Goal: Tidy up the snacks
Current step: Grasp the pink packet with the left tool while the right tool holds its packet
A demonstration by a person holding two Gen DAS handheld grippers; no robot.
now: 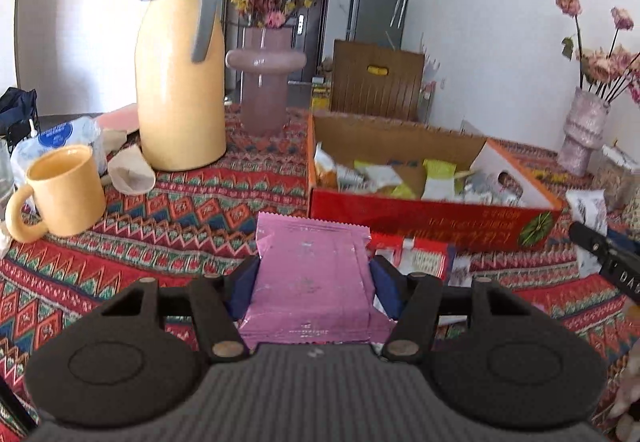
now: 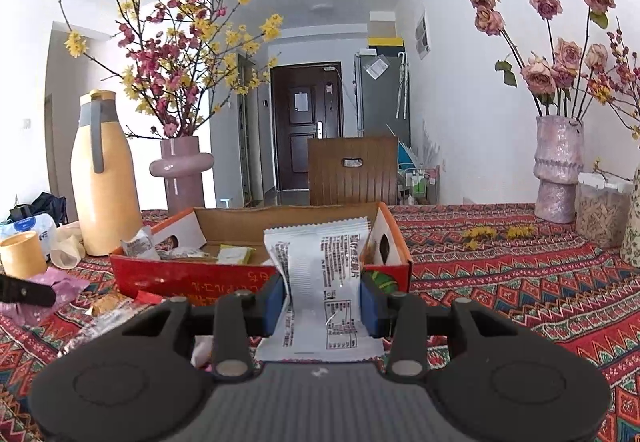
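Before the half-filled red cardboard box, my left gripper clasps a pink foil packet, my right gripper a white printed packet; loose snacks remain.

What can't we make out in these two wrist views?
- Left wrist: front face of the pink packet held by the left gripper; only its plain back shows.
- Left wrist: snacks on the cloth by the red box, partly hidden by packet and gripper.
- Right wrist: print on the white packet in the right gripper, too small to read.
- Right wrist: box floor, hidden by its front wall.
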